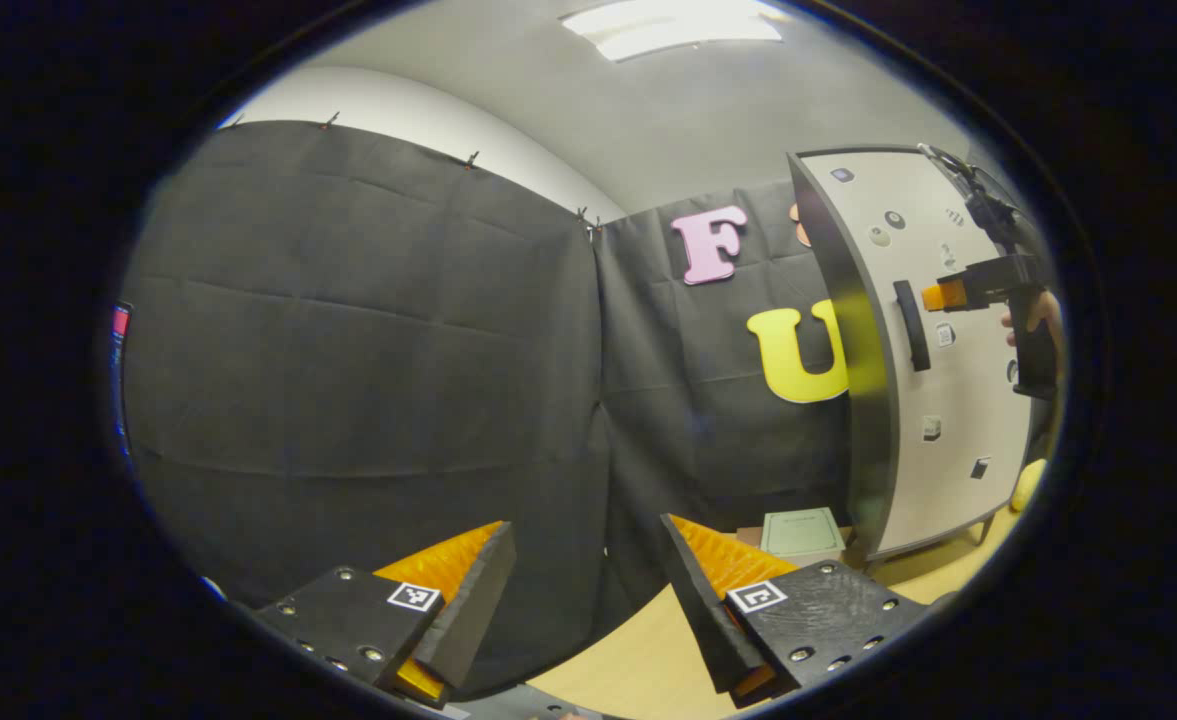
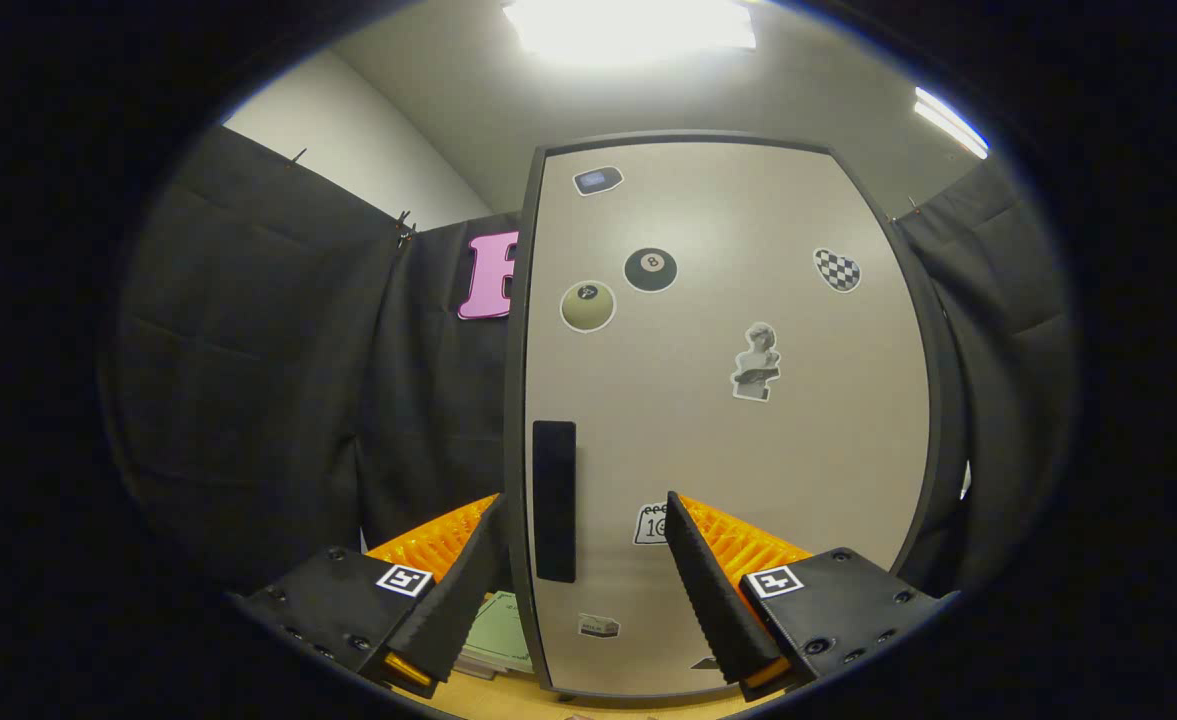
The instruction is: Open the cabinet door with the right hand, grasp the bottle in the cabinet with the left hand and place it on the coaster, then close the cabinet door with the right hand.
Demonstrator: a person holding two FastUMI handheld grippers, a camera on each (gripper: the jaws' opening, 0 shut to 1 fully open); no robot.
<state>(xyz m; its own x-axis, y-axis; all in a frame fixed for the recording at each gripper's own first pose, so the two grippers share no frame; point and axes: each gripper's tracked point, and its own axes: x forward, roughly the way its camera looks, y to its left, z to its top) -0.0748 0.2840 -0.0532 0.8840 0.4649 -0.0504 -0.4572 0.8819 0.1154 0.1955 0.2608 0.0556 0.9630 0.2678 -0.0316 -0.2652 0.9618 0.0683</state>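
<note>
Both spread fingers of the right gripper [image 2: 583, 560] flanking the door handle [image 2: 554, 500]

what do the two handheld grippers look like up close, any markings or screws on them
Left gripper: two wedge-shaped fingers on black blocks, each block carrying a small square black-and-white tag and round screw heads. Right gripper: the same build, ribbed inner faces, square tags, screws.

We see the cabinet door [image 2: 718, 400] close and head-on in the right gripper view; our left gripper view faces it [image 1: 933, 350] obliquely, farther off.
</note>
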